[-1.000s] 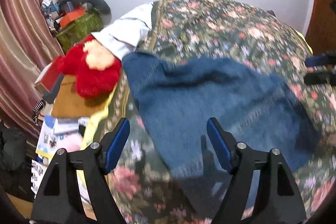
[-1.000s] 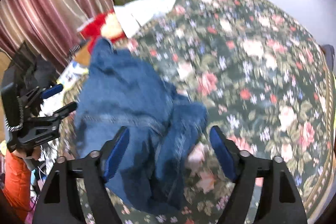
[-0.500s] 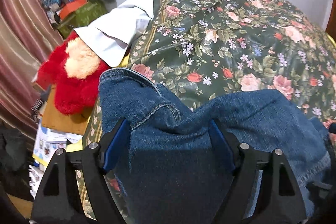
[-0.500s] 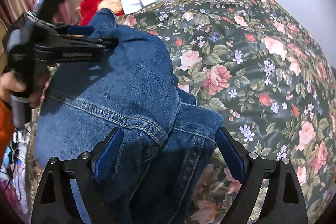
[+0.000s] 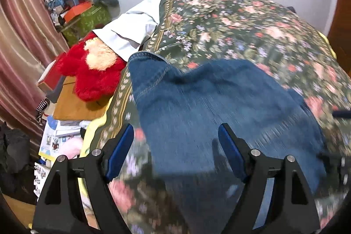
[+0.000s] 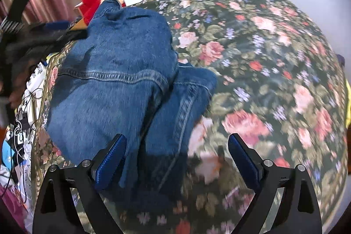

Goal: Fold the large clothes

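Left gripper point(image 5: 175, 146) wide open, holding nothing | right gripper point(image 6: 176, 155) too | both pulled back — denim jacket point(image 6: 122, 71) lies bunched at 10 o'clock on bedspread point(image 6: 263, 58) — fold unfinished.

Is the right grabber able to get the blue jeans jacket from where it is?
Probably yes. The right gripper is open, and the denim jacket lies on the floral bedspread right ahead, partly between its fingers. Nothing sits in between, though the picture is blurry.
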`<state>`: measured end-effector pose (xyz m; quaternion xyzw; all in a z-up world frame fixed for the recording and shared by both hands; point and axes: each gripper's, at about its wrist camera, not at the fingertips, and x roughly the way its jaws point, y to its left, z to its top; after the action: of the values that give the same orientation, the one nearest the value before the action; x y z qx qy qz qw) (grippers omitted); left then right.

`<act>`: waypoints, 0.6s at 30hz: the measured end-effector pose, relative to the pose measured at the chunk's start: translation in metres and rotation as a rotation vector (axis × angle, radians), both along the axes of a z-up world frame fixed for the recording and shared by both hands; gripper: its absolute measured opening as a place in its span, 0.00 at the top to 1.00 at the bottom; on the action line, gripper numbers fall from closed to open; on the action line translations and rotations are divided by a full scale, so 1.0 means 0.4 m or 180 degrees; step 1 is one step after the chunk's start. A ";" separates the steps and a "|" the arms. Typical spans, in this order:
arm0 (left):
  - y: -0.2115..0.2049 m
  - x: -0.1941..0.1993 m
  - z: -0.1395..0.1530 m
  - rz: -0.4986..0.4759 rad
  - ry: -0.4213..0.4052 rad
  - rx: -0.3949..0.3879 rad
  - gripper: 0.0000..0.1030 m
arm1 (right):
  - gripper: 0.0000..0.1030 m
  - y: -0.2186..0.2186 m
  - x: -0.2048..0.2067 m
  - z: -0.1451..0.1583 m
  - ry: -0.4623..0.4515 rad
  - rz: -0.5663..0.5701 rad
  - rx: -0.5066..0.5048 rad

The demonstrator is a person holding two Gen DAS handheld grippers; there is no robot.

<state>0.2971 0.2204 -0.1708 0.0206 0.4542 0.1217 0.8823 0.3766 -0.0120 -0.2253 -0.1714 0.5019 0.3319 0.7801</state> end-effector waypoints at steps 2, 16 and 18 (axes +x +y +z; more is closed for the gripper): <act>-0.020 -0.058 0.037 -0.0018 -0.0108 -0.0007 0.23 | 0.10 -0.020 -0.019 0.026 -0.0022 -0.0039 0.0011; -0.128 -0.432 0.494 -0.0009 -0.1791 -0.0051 0.23 | 0.10 -0.164 -0.306 0.545 -0.1251 -0.0165 0.1341; -0.154 -0.491 0.536 -0.0008 -0.2054 -0.0035 0.23 | 0.10 -0.188 -0.362 0.605 -0.1417 -0.0196 0.1591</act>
<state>0.1008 0.1589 0.0436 -0.0232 0.1516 0.1185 0.9810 0.2318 -0.0873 0.0168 -0.0277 0.2271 0.3754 0.8982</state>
